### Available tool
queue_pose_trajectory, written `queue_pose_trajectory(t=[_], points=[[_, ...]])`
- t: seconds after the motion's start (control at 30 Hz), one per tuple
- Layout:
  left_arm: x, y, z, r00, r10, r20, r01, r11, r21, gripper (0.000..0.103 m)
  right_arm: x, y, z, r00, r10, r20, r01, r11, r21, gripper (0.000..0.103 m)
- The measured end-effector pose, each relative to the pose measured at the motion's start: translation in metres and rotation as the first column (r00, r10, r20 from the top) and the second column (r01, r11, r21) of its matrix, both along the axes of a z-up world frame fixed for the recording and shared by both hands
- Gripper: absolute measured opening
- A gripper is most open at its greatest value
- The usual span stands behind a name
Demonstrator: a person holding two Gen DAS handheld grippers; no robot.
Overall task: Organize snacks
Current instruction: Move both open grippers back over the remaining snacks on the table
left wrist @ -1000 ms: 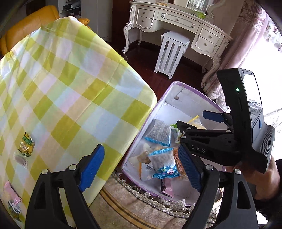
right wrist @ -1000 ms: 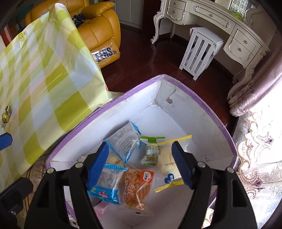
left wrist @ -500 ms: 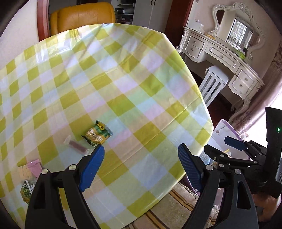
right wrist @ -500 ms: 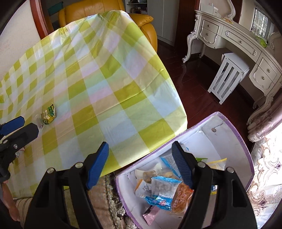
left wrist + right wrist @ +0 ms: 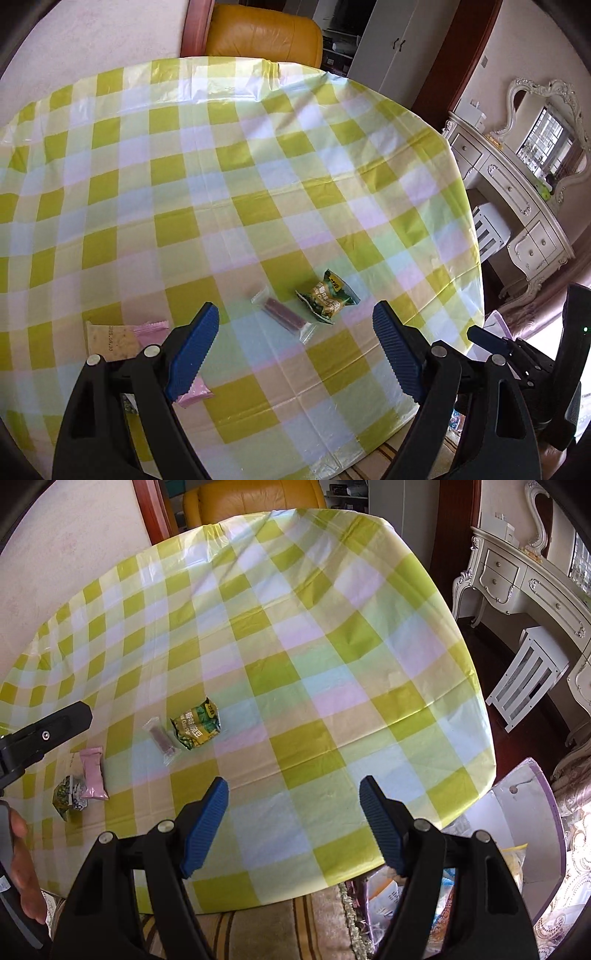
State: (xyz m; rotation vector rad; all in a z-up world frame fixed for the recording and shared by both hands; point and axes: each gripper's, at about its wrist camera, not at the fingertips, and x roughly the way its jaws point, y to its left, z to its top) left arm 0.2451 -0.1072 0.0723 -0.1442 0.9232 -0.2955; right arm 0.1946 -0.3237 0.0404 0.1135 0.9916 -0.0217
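You're holding both grippers over the table (image 5: 258, 177), jaws spread wide, nothing between them. Left gripper (image 5: 295, 347) is hovering above the near edge, pointing at the snacks that are lying toward the near-left part of the cloth. Right gripper (image 5: 293, 825) is hanging over the near-right edge, empty too.

Snacks waiting on the table: green bag (image 5: 328, 297) sitting mid-near, purple bar (image 5: 282, 315) in clear wrap just beside it on the left, almost touching. Pink pack (image 5: 92, 773) and a cracker (image 5: 110, 341) are lying closer to the near-left edge, with a second green pack (image 5: 68, 797) touching the pink one.

Box (image 5: 532, 819) is sitting on the floor off the near-right corner, already holding several packs.

Step, by my read: you're between picks, reaching for the next snack. Probably the left gripper is going for the bar or the green bag. You're needing to drop low, straddle one item only, since bar and bag are lying so close, then carry it off the right corner to the box.
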Motion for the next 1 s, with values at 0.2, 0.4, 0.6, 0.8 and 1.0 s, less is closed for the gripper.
queue_pose_trajectory(t=[0.2,0.4,0.6,0.8,1.0], points=[[0.005,0.039,0.001,0.995,0.099,0.004,-0.099,0.995,-0.03,0.083,0.012,0.032,-0.006,0.999,0.05,-0.005,-0.05,0.999,0.004,0.073],[0.006,0.071,-0.002,0.986,0.167,0.006,-0.166,0.985,-0.042,0.082,0.02,0.058,-0.008,0.995,0.1,0.009,-0.1,0.995,0.026,0.073],[0.0,0.109,0.001,0.973,0.231,0.022,-0.23,0.972,-0.045,0.083,0.028,0.078,-0.012,0.992,0.127,0.025,-0.128,0.992,0.017,0.074],[-0.005,0.165,-0.006,0.942,0.335,0.002,-0.334,0.94,-0.076,0.081,0.032,0.089,-0.017,0.989,0.148,0.029,-0.148,0.989,0.011,0.074],[-0.009,0.198,-0.024,0.923,0.382,-0.046,-0.385,0.917,-0.104,0.079,0.038,0.108,-0.028,0.981,0.195,0.018,-0.195,0.981,-0.009,0.074]])
